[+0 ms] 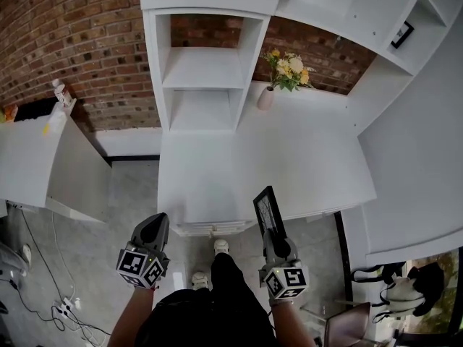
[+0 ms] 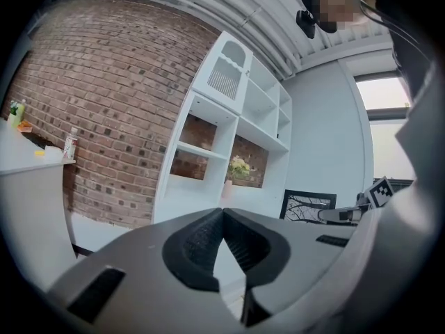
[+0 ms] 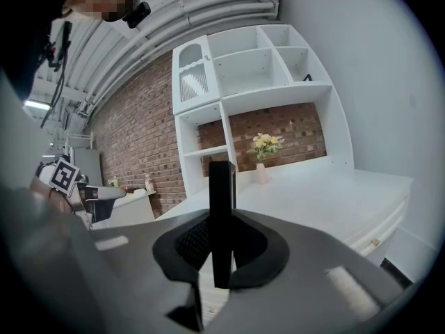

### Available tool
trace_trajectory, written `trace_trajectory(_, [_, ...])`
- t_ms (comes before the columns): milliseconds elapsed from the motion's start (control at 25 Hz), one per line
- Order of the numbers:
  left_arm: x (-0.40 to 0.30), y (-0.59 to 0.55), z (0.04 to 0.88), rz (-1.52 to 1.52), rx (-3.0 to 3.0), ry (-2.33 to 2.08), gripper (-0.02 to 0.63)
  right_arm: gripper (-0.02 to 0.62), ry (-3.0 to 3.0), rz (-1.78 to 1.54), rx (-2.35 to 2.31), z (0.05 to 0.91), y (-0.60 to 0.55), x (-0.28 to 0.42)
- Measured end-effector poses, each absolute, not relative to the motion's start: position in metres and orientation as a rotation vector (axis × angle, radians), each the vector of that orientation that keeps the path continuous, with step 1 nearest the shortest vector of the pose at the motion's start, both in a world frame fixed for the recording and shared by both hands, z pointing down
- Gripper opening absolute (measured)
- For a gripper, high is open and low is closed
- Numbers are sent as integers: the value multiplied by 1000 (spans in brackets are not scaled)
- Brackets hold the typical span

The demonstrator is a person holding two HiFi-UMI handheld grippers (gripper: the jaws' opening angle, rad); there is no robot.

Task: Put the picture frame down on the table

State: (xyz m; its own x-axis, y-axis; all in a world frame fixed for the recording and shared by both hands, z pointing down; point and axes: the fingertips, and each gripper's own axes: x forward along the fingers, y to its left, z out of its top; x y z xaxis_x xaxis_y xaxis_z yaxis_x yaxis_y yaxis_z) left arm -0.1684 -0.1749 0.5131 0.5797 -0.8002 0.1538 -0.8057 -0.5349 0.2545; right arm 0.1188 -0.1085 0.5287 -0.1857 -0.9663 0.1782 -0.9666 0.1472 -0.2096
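Note:
A black picture frame [image 1: 267,208] with a tree-branch print stands upright over the front edge of the white table [image 1: 289,157], held edge-on in my right gripper [image 1: 273,231]. In the right gripper view the black picture frame [image 3: 222,214] rises as a thin dark bar between the jaws, which are shut on it. My left gripper [image 1: 155,230] hangs in front of the table's left corner, shut with nothing in it; its jaws meet at their tips in the left gripper view [image 2: 222,214]. From there the picture frame [image 2: 307,205] shows at the right.
A vase of yellow and white flowers [image 1: 278,78] stands at the back of the table beside a white shelf unit [image 1: 205,56]. A white counter [image 1: 32,157] with small bottles sits at the left. A drawer front [image 1: 210,228] lies under the table edge. Cables [image 1: 54,306] lie on the floor.

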Motion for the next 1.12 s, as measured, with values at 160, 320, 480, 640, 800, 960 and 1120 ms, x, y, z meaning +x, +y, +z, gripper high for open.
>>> trace_trajectory(160, [-175,-190,507,39,2514,-1365,-3,40,-2377,464,1968,543,-134,120])
trace_trajectory(320, [-180,-213,501,28,2495,-1421,-3,40,-2397,473,1929,546,-166,121])
trace_trajectory(480, [-178,-234,502,16,2467,-1469,-3,40,-2429,477,1873,548,-194,116])
trace_trajectory(640, [-167,-252,505,12,2461,-1464,-3,40,-2439,486,1840,551,-218,116])
trace_trajectory(800, [-162,-268,506,17,2452,-1462,-3,40,-2437,491,1810,556,-238,115])
trace_trajectory(960, [-157,-279,509,17,2444,-1461,-4,40,-2425,512,1796,565,-256,113])
trace_trajectory(1120, [-149,-283,516,48,2435,-1442,-3,40,-2411,543,1786,574,-267,113])
